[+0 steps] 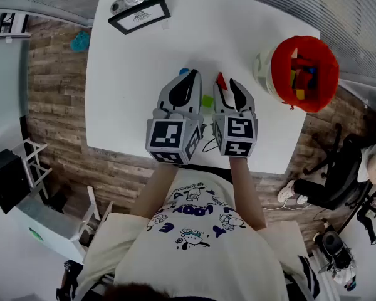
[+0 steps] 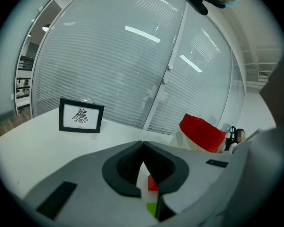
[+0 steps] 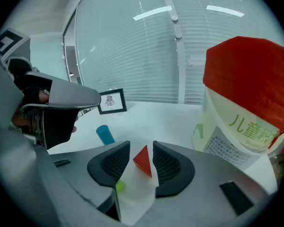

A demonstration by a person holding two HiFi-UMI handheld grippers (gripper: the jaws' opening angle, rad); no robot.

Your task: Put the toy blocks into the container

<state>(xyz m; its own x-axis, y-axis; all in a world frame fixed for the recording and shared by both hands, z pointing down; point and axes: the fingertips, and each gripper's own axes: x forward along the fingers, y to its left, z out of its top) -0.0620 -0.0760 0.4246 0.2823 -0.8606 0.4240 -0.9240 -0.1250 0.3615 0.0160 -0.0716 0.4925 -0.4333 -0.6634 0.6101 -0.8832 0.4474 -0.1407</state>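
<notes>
Lining up grab 1: right gripper spread either side of red triangular toy block on white table, not pinching yet. Left gripper pressed together, empty. Next up: squeeze, lift, drop into red-rimmed white plastic bucket, far right.

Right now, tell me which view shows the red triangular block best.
The right gripper view: the red triangular block stands whole on the table between the open jaws. The head view shows only its tip; the left gripper view shows only a red sliver past its own jaws, probably the block.
</notes>
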